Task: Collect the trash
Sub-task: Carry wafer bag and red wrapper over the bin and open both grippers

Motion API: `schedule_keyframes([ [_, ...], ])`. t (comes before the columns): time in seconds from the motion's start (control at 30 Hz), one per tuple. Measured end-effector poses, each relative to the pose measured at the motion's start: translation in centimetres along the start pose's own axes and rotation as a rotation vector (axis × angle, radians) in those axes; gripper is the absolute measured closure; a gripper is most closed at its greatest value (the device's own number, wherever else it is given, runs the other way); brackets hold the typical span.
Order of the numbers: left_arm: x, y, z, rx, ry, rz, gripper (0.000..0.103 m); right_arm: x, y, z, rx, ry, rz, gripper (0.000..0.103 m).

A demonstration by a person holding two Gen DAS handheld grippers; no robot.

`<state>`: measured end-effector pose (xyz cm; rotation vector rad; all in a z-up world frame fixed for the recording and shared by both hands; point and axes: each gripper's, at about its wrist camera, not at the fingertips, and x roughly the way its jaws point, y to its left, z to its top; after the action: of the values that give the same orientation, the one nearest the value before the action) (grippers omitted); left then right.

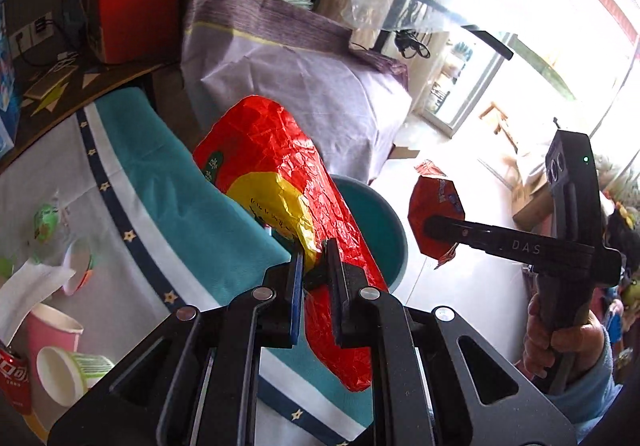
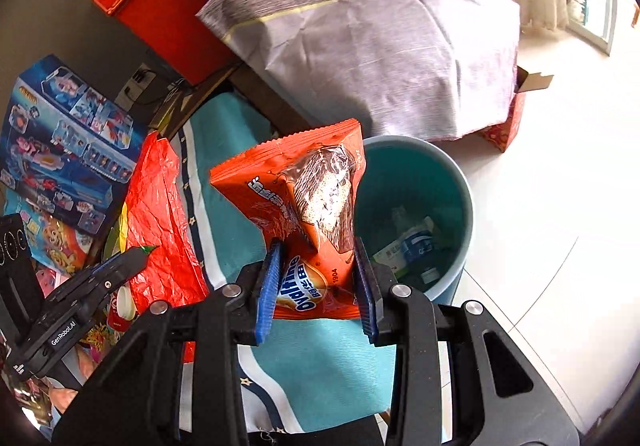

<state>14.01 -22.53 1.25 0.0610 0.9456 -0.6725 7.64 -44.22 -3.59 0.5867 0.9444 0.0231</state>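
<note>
Far behind the table sits a big lilac-wrapped bundle (image 2: pixel 380 46). Nearer, over the teal tablecloth (image 2: pixel 320 366) edge, stands the teal bin (image 2: pixel 460 182) with scraps inside, on the floor to the right. My left gripper (image 1: pixel 316 266) is clamped on a crinkled red-yellow wrapper (image 1: pixel 280 166), held above the cloth beside the bin. My right gripper (image 2: pixel 320 278) pinches an orange Ovaltine packet (image 2: pixel 304 206) just left of the bin mouth. Paper cups (image 1: pixel 60 346) lie near left.
</note>
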Motion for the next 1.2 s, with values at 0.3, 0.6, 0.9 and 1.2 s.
schedule_keyframes([
  [0.3,7.6,-2.9,1.9,0.058,0.113,-0.026,0.091,1.3,-4.5,1.2,0.079,0.015,-0.021,0.07],
  [0.6,14.5,-3.6,1.2,0.054,0.253,-0.056,0.089,3.6,-7.1,1.9,0.13,0.058,-0.043,0.07],
  [0.9,15.0,-2.0,0.9,0.024,0.259,0.022,0.015,5.7,-7.6,2.3,0.137,0.103,-0.05,0.07],
  [1.2,12.6,0.1,0.1,-0.018,0.233,0.029,0.008,7.6,-6.3,2.6,0.113,0.137,-0.046,0.069],
])
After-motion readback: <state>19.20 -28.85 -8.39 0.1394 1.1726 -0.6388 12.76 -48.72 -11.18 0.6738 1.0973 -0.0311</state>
